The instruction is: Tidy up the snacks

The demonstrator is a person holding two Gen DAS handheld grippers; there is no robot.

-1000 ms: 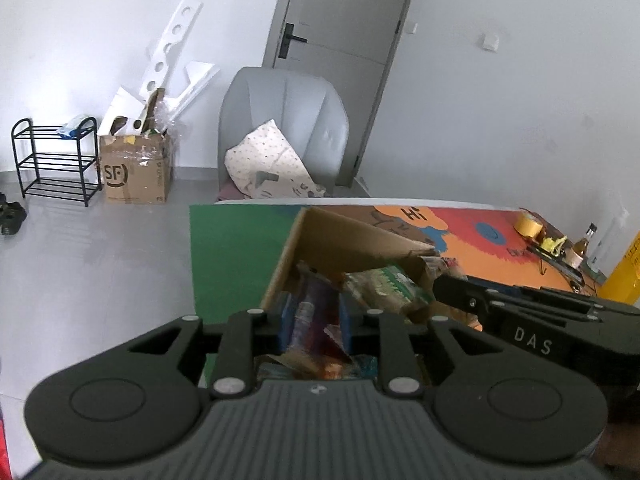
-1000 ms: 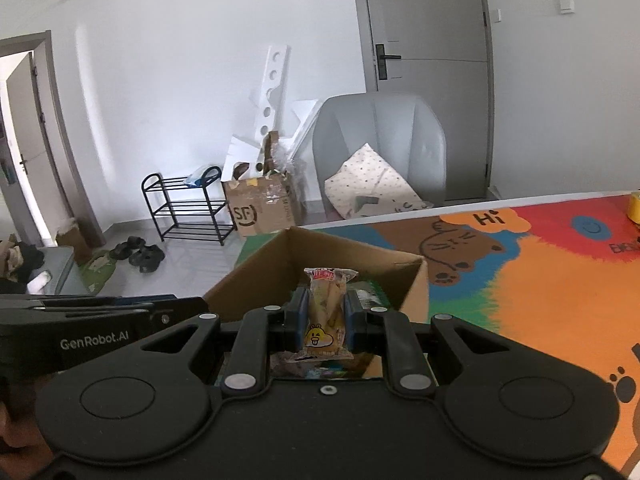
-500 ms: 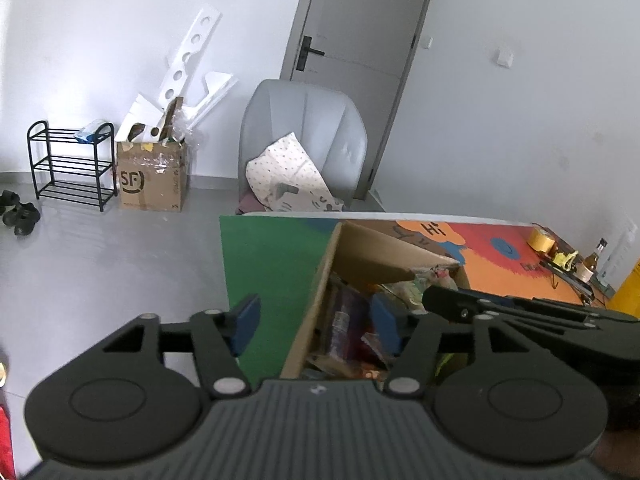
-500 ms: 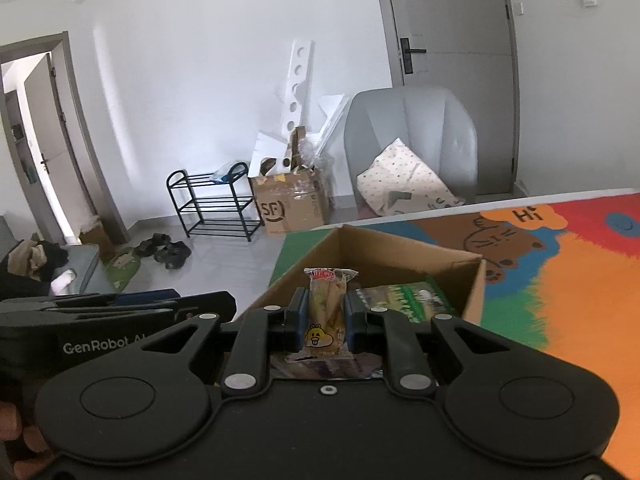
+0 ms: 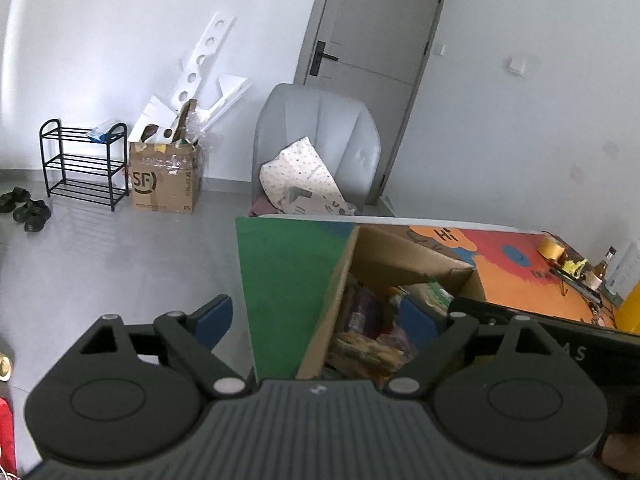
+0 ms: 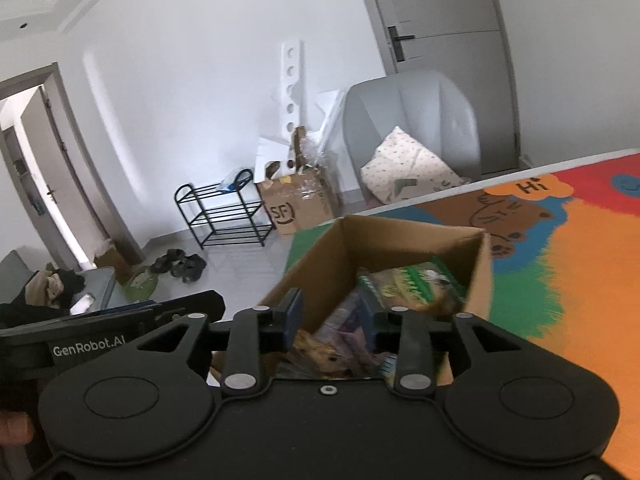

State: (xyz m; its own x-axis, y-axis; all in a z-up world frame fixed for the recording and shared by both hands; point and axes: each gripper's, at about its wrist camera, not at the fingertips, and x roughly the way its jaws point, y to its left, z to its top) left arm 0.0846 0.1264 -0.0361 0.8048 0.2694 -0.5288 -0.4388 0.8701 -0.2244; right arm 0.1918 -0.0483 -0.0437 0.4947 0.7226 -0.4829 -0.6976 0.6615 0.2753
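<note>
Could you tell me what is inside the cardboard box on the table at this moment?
The cardboard box holds a loose pile of snack packets: a green packet at the far end and purple and yellow-brown wrappers nearer. The right tool hides the near part, and lower layers are covered.

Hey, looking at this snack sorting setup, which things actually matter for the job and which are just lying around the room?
Part of the job:
cardboard box
snack packets inside it
left gripper, open
right gripper, open

Just lying about:
grey chair
patterned cushion
SF carton
black shoe rack
shoes
tape roll
</note>
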